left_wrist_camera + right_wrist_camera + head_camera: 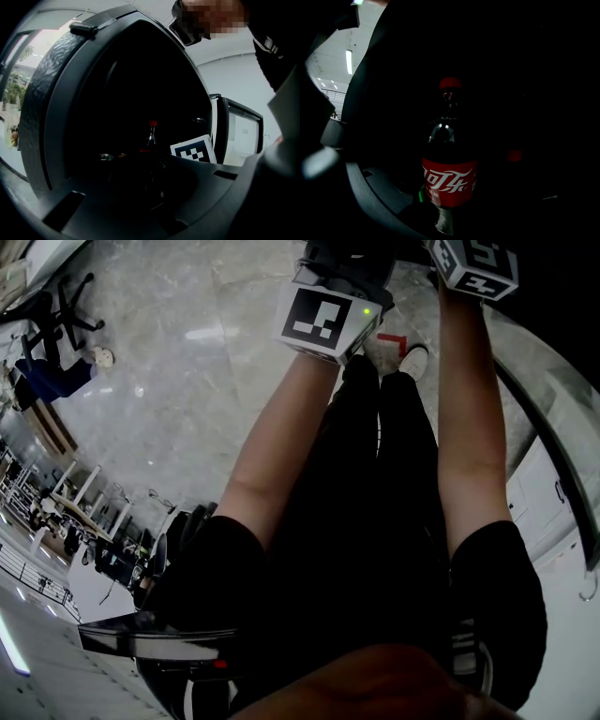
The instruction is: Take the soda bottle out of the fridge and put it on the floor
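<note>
Two tools: left tool (323, 315) and right tool (476, 263), held at arm's end over the grey marbled floor (187, 352), both aimed into the black fridge with a pebbled outer wall (56, 98).
Right tool state: jaws spread wide, nothing gripped. Only its left jaw shows; the other is lost in the dark.
Left tool state: jaws look apart with nothing between them, though the view is dim.
Item: clear plastic soda bottle of dark cola, red cap, red label with white script (449, 180).
Item location: inside the unlit fridge cavity, standing on its base, not yet out.
Bearing from right tool: dead ahead and close, centred on the line between the jaws. No pad is seen pressing it.
Bearing from left tool: ahead but well farther in. The right tool's marker cube (193, 151) sits just right of it and nearer.
Long axis: upright, crossing the jaw gap at right angles.
Nearer hand: the right, judged.
Door: pale-lined fridge door (239, 136) swung open, to the right of the left tool.
Item appearance: smooth round wall, highlights on the shoulder, narrow neck; probably slippery if cold.
Coming move, judged: right tool straight forward, then close on the labelled body.
Unidentified: dim red patch (514, 155) right of the bottle.
</note>
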`<state>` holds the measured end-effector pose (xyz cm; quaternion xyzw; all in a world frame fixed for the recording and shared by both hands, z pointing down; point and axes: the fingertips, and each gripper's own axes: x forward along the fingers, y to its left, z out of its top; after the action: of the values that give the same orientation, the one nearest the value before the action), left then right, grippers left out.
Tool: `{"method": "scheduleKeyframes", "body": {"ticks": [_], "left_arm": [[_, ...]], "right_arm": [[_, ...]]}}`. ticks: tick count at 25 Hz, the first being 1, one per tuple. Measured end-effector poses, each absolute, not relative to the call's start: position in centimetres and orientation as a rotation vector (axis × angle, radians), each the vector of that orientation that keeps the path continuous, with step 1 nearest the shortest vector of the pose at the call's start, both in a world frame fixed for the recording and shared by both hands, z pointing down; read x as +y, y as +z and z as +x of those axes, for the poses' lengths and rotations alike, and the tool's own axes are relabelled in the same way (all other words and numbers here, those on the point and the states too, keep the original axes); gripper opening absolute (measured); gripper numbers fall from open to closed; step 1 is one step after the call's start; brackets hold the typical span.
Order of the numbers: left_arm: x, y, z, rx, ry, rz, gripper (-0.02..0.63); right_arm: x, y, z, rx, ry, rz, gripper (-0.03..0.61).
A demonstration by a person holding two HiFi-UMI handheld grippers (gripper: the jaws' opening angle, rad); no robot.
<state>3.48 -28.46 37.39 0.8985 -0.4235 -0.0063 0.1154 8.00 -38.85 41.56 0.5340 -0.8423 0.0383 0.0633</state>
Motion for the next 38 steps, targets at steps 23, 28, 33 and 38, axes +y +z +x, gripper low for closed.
{"method": "scheduleKeyframes", "body": {"ticks": [23, 28, 33, 38], "left_arm": [[-24.5, 38.1, 3.1, -1.362, -0.008, 2.622, -0.005], [-22.7, 38.3, 2.4, -1.444, -0.009, 2.572, -0.005], [-20.2, 39.8, 0.6, -1.546, -0.035, 2.511, -0.005], [-16.9, 41.8, -3.6, -1.678, -0.016, 2.405, -0.005]], "right_arm": [[-31.7, 38.2, 7.5, -2.717, 0.077, 1.386, 0.318], [-28.6, 38.4, 6.7, -2.767, 0.084, 1.279, 0.318], [-24.6, 39.4, 4.0, -2.863, 0.063, 1.078, 0.318], [-20.8, 41.1, 0.2, -2.94, 0.075, 0.916, 0.318]]}}
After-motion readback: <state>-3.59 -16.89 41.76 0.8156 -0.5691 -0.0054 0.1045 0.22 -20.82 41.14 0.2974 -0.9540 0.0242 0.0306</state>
